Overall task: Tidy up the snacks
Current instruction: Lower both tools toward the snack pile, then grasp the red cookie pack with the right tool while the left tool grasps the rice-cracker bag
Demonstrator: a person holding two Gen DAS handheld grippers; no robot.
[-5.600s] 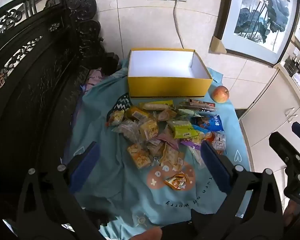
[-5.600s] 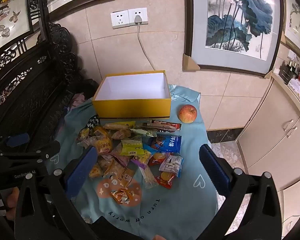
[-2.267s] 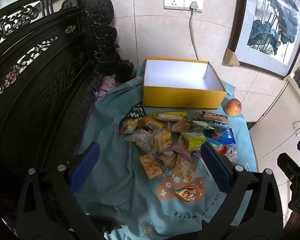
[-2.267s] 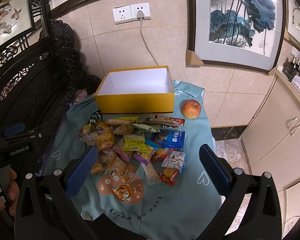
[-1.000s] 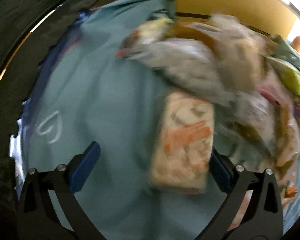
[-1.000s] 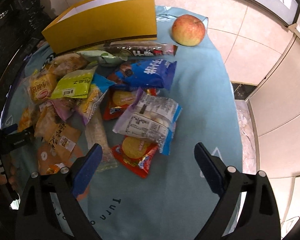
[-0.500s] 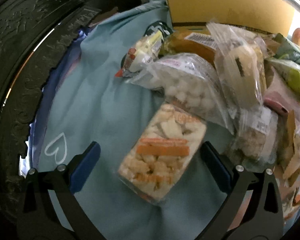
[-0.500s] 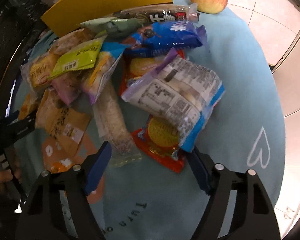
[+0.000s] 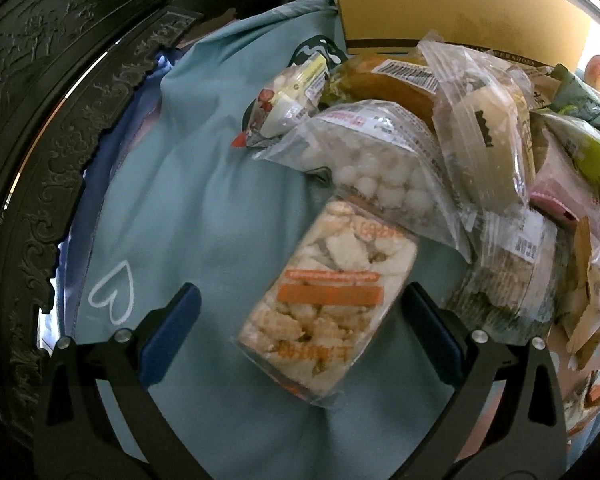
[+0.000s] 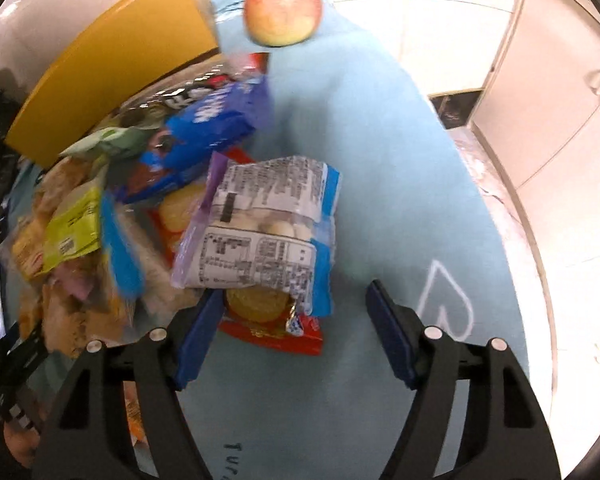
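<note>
- Two hand-held grippers hang over a pile of snack packets on a teal cloth (image 9: 188, 208) that covers the tabletop, in front of a yellow box (image 9: 460, 12).
- Left hand-held gripper (image 9: 300, 320): jaws wide apart, a clear packet of pale crackers with an orange band (image 9: 324, 300) lying between them; the right pad is just beside its edge, the left pad well clear.
- On the box side of that packet lies a clear bag of white puffed balls (image 9: 380, 168), overlapping its far end, with more packets heaped right up to the box.
- Right hand-held gripper (image 10: 296, 336): jaws closing, not yet pressing; a red-wrapped biscuit packet (image 10: 268, 320) lies between them near the left pad.
- A white-and-blue printed packet (image 10: 260, 232) overlaps its box-side end.
- An apple (image 10: 282, 10) sits beside the box's right corner.
</note>
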